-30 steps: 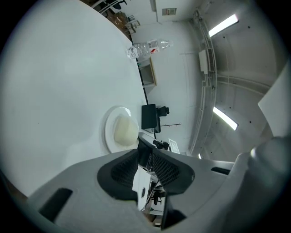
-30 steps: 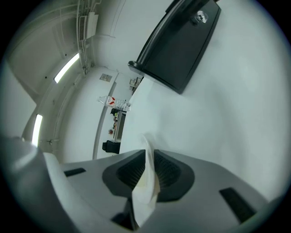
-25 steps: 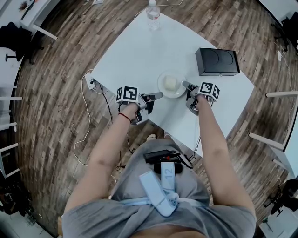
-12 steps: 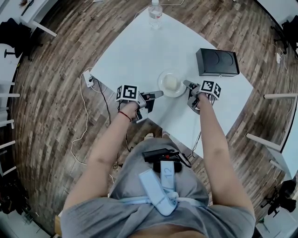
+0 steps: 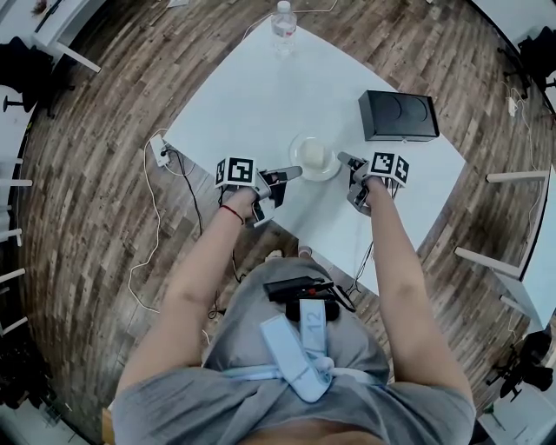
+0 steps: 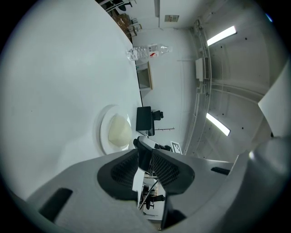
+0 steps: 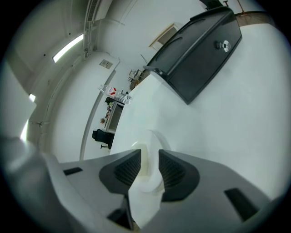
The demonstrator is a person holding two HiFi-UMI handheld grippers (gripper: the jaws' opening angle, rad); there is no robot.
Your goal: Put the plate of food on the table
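Right gripper view: pads (image 7: 127,167) closed on plate (image 7: 146,138) rim; R gripper (image 7: 150,152) holds it at its right edge. Left gripper view: L gripper (image 6: 145,150) jaws narrowly apart, nothing btwn them; plate lies just beyond the tips, not gripped on that side. Plate w/ pale food (image 6: 119,129) sits on table (image 5: 252,96), near front edge. Box (image 5: 398,115) beyond R gripper; bottle (image 5: 284,19) at far corner.

The one thing I can read is the number 12, printed on the pale blue strap (image 5: 314,324) at my waist. The water bottle (image 5: 283,17) carries a label, but it's too small to make out.
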